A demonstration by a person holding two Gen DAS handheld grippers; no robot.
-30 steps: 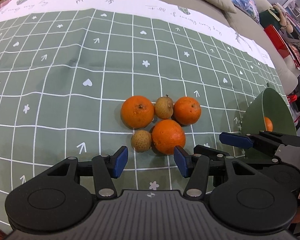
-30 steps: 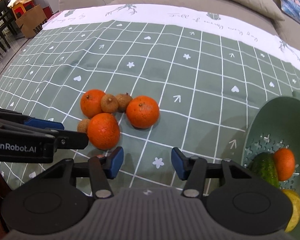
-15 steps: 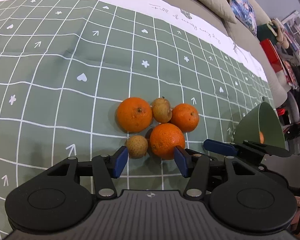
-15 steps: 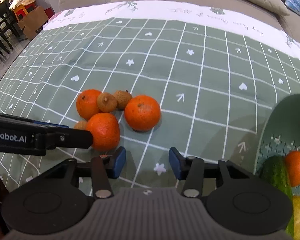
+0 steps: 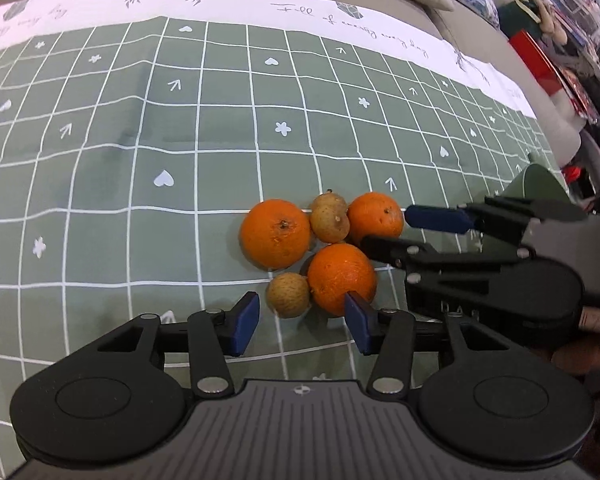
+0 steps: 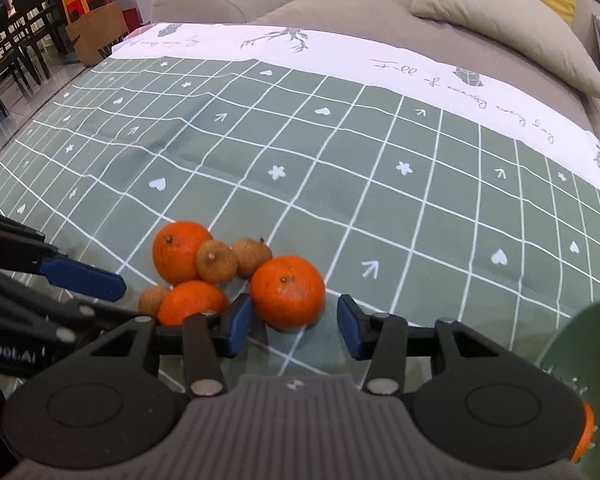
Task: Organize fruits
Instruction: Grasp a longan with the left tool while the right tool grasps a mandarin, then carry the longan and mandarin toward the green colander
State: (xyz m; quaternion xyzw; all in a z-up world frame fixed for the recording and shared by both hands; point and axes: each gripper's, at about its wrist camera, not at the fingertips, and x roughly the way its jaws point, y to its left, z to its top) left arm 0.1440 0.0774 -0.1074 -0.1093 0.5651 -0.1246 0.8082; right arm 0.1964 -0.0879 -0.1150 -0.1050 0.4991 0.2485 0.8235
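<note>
Oranges are clustering beside the green bowl; we are closing the left gripper, nothing gripped, while the right gripper is hovering part-open, empty.

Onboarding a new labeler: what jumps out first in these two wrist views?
A tight cluster of three oranges and three small brown fruits on the green grid tablecloth, right ahead of both tools. The left tool is closing, its pads not yet pressing the near orange and brown fruit ahead of them; the right tool stands open at the rightmost orange. A green colander rim shows at the right edge.
</note>
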